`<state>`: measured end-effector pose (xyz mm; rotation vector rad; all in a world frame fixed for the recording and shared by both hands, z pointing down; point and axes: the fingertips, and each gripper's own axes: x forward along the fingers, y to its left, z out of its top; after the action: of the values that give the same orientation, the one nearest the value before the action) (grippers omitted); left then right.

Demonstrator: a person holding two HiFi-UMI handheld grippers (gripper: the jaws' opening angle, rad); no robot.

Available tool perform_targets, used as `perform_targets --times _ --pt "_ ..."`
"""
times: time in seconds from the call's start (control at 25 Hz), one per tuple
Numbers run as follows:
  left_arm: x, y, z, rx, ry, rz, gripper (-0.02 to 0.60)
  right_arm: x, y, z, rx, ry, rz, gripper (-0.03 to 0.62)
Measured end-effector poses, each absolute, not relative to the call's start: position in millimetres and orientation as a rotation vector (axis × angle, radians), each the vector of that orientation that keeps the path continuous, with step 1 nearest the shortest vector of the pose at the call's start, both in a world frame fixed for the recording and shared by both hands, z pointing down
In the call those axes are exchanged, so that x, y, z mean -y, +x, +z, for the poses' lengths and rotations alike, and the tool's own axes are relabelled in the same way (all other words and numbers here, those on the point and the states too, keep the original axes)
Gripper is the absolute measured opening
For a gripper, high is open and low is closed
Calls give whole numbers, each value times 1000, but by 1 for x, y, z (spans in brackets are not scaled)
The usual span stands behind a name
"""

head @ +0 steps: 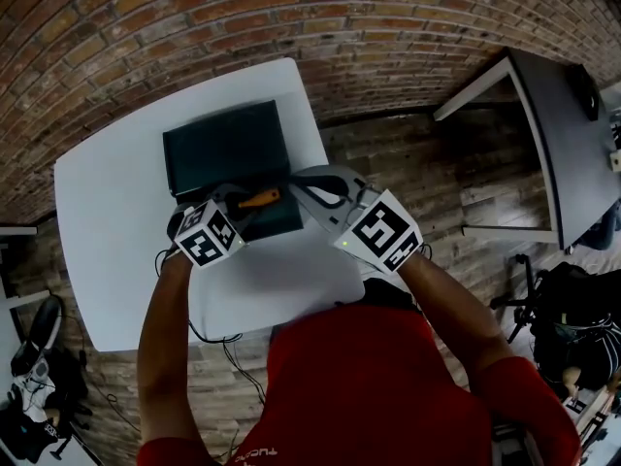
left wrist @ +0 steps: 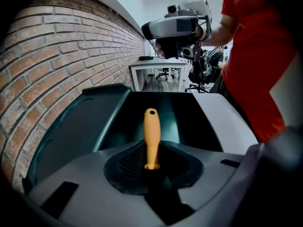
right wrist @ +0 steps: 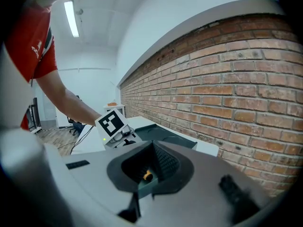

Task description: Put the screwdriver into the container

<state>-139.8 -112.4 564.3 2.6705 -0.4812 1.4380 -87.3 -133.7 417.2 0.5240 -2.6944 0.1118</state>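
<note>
A screwdriver with an orange handle (left wrist: 151, 136) sticks out between the jaws of my left gripper (left wrist: 151, 170), which is shut on its shaft. The handle (head: 260, 200) hangs over the open dark green container (head: 225, 153), pointing at its right side. The left gripper view has the container's lid (left wrist: 80, 122) on the left and its hollow (left wrist: 189, 119) just beyond the handle. My right gripper (right wrist: 146, 179) is at the container's right edge, shut on a piece of the green wall (right wrist: 147, 187). The orange handle's end (right wrist: 147, 175) peeks out behind that wall.
The container lies on a white table (head: 116, 212) pushed against a brick wall (head: 291, 17). The person's arm and the left gripper's marker cube (right wrist: 112, 123) fill the left of the right gripper view. A dark desk (head: 558, 134) stands far right, with cables below the table.
</note>
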Motion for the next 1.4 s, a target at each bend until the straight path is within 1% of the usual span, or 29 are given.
perform_targets --times 0.24,0.4,1.0,1.16,1.4 --pt "114 -140 561 515 2681 1426 108 131 -84 418 2699 517 128 31" --pt "113 -138 560 526 2693 1419 143 130 -80 418 2699 522 132 31" --pt "105 -138 524 640 2798 1342 146 122 -88 409 2735 509 110 31" --pt "108 -135 496 769 2846 1215 143 122 -90 403 2751 508 96 31" --pt "114 -127 432 1009 2886 831 106 123 -90 386 2805 508 80 31"
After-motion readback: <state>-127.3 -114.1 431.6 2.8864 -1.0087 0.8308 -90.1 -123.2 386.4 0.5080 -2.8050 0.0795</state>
